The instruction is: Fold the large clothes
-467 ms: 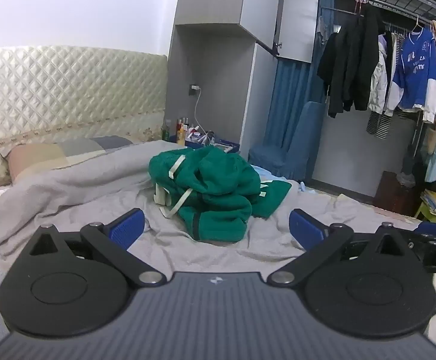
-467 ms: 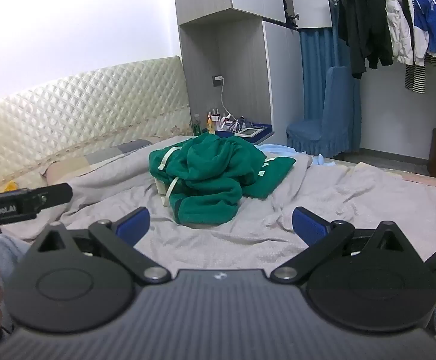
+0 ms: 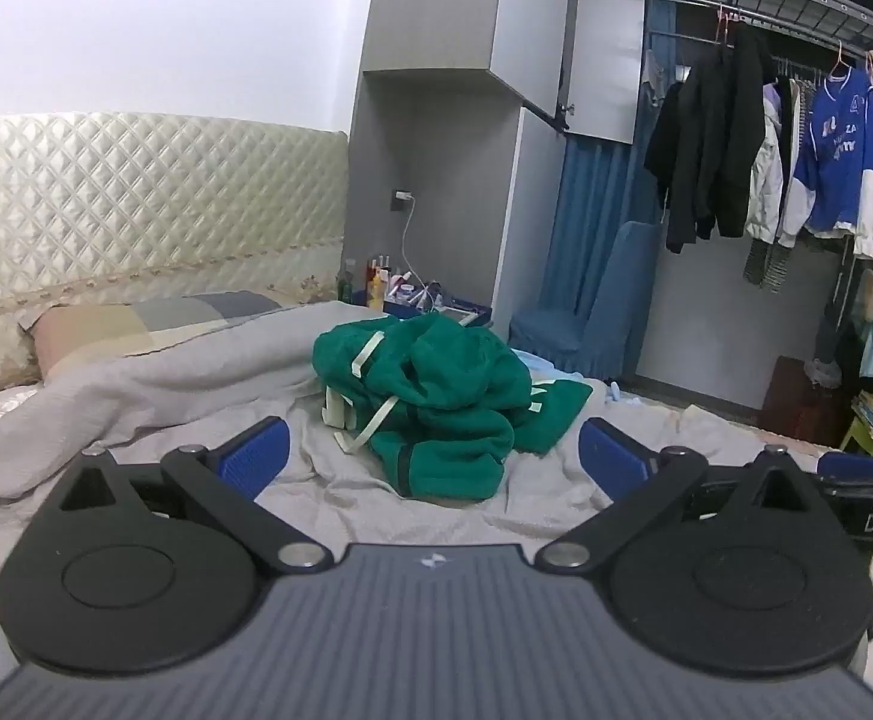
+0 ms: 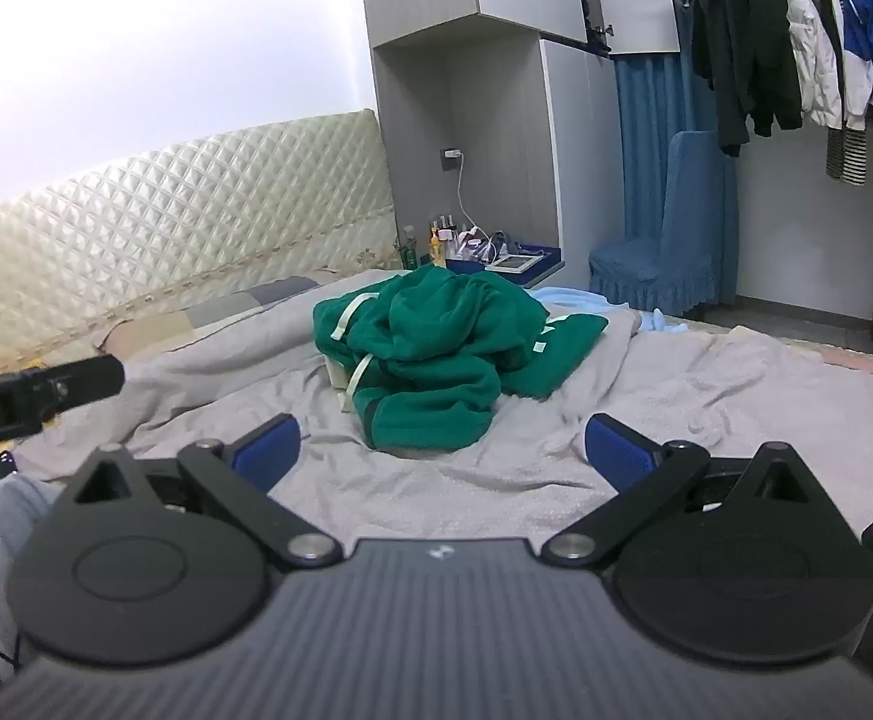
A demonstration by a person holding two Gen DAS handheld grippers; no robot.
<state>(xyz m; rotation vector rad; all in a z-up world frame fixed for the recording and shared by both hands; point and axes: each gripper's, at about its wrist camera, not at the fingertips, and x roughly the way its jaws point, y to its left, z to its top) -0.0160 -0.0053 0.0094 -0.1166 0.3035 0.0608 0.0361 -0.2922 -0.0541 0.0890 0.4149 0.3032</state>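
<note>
Your left gripper (image 3: 433, 459) sits low over the bed, jaws spread wide, blue pads (image 3: 254, 457) well apart, nothing between them. Your right gripper (image 4: 442, 453) is the same: jaws released, pads (image 4: 616, 453) wide, empty. Each gripper shows at the edge of the other's view, so you hold them side by side, near each other.

Just beyond both sets of fingers lies the grey sheet (image 3: 328, 492), wrinkled, covering the bed (image 4: 706, 396). The green garment (image 3: 436, 402) is ahead of you, mid-bed, crumpled in a heap, unfolded, pale cream straps (image 3: 367, 354) showing on its left side. It touches neither gripper. In the right wrist view the garment (image 4: 430, 354) sits centred between the open fingers, farther off.

Left of the heap, a pillow (image 3: 136, 324) lies against the quilted headboard (image 3: 148, 204). Behind the heap a nightstand (image 4: 496, 261) holds bottles and a charger cable. Farther back stand a grey cabinet (image 3: 454, 120), a blue covered chair (image 4: 664, 252) and a blue curtain. At far right, clothes (image 3: 736, 138) hang on a rail.
</note>
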